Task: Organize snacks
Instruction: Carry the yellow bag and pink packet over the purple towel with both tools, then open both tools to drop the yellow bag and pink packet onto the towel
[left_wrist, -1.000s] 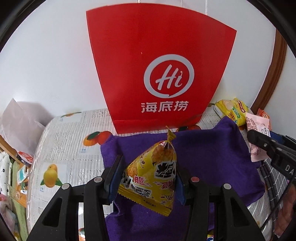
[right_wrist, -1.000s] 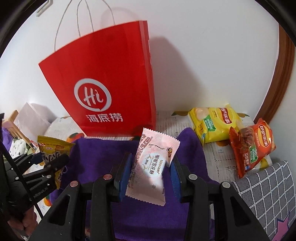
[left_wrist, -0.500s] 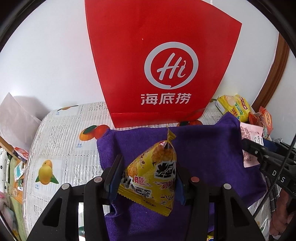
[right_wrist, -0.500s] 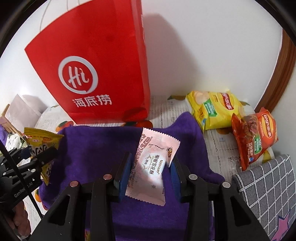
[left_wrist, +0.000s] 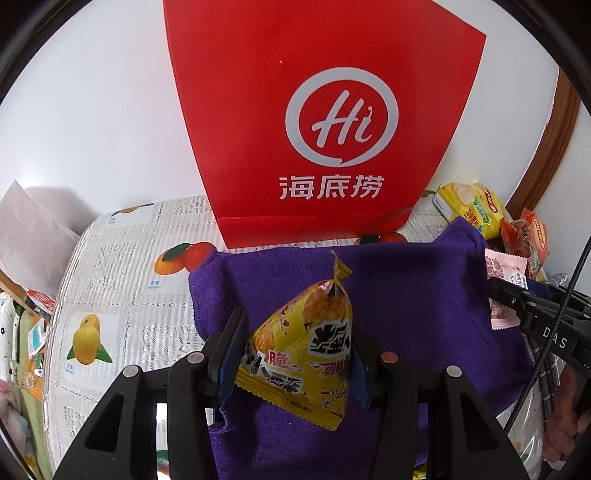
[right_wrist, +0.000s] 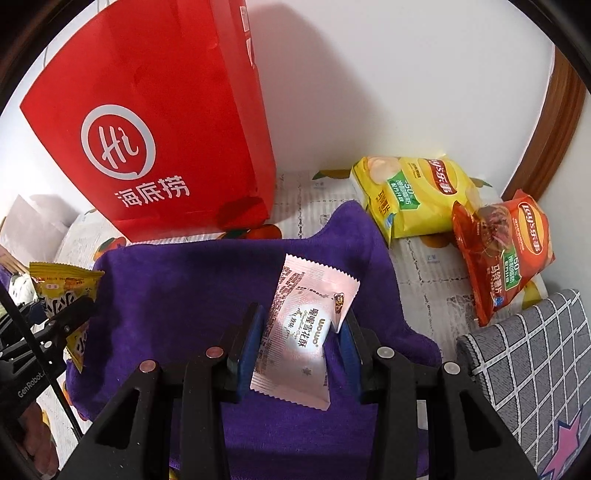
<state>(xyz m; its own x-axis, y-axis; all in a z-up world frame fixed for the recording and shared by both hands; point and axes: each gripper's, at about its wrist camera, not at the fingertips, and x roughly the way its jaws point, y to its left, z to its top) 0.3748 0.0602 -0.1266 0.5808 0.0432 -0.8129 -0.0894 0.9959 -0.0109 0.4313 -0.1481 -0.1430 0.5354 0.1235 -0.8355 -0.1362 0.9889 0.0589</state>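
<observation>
My left gripper (left_wrist: 295, 354) is shut on a yellow triangular snack pack (left_wrist: 306, 354), held above a purple cloth (left_wrist: 406, 295). My right gripper (right_wrist: 301, 339) is shut on a pink snack sachet (right_wrist: 303, 328) over the same cloth (right_wrist: 177, 288). A red paper bag (left_wrist: 325, 122) stands upright against the wall behind the cloth. In the right wrist view the red bag (right_wrist: 147, 122) is at the upper left, and the left gripper's fingers (right_wrist: 70, 317) with the yellow pack (right_wrist: 62, 288) show at the left edge. In the left wrist view the pink sachet (left_wrist: 504, 269) shows at the right edge.
A yellow chip bag (right_wrist: 413, 195) and a red chip bag (right_wrist: 506, 251) lie right of the cloth on a fruit-print tablecloth (left_wrist: 122, 295). A grey checked fabric (right_wrist: 524, 369) covers the near right. Crumpled paper (left_wrist: 29, 229) and clutter sit at the table's left edge.
Both grippers have sunk toward the purple cloth and closer to the red bag, which now fills more of both views. Each gripper holds its snack as before.
</observation>
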